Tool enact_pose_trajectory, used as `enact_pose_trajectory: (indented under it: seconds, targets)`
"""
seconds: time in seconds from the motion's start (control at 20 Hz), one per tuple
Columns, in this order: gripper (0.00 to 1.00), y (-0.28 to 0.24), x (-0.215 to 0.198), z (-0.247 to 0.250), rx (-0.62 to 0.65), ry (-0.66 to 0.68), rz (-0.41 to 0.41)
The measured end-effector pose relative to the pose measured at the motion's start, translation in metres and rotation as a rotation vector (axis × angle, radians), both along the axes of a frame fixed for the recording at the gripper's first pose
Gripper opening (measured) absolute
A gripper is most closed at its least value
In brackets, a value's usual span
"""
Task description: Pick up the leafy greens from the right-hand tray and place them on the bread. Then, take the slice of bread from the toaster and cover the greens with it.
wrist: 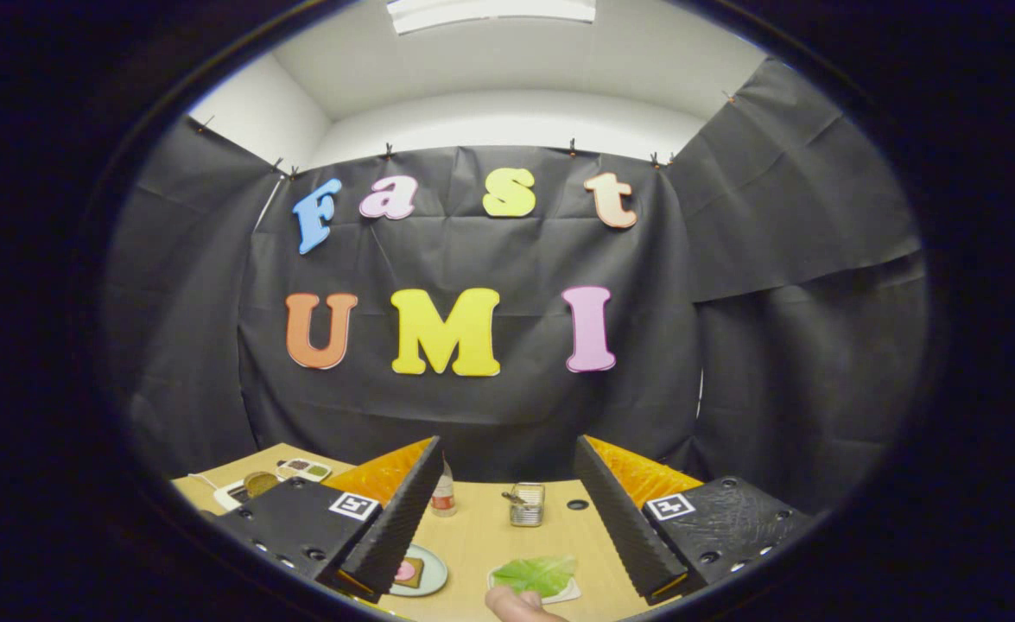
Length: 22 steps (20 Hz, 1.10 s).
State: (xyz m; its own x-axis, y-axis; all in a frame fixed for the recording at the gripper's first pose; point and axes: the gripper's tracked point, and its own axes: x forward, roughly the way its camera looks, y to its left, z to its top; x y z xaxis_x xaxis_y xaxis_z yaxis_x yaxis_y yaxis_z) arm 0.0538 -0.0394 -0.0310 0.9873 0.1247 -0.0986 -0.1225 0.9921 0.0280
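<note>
While the left finger hid part of the bread [410,571] on its round plate [431,577], the gripper [507,553] stood wide open, holding nothing. Between the fingers, a crinkled lettuce leaf [536,574] lay on a pale tray [569,593], a fingertip [511,602] touching its near edge. Beyond stood a shiny toaster [526,504] and a small bottle [444,496].

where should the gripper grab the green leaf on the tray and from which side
Probably from above, on the leaf's far edge. The leafy greens lie flat on a shallow white tray between the open gripper fingers, so a side approach would likely hit the rim. A person's hand sits at the tray's near edge, so keep to the far half.
</note>
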Motion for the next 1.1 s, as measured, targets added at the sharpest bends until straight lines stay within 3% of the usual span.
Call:
enact_pose_trajectory:
  seconds: [0.35,0.75,1.1]
  targets:
    - [0.96,-0.026,0.035,-0.041,-0.024,0.039,0.025]
    - [0.97,-0.071,0.095,-0.213,-0.12,0.361,-0.006]
    - [0.97,-0.076,0.094,-0.325,-0.112,0.632,0.056]
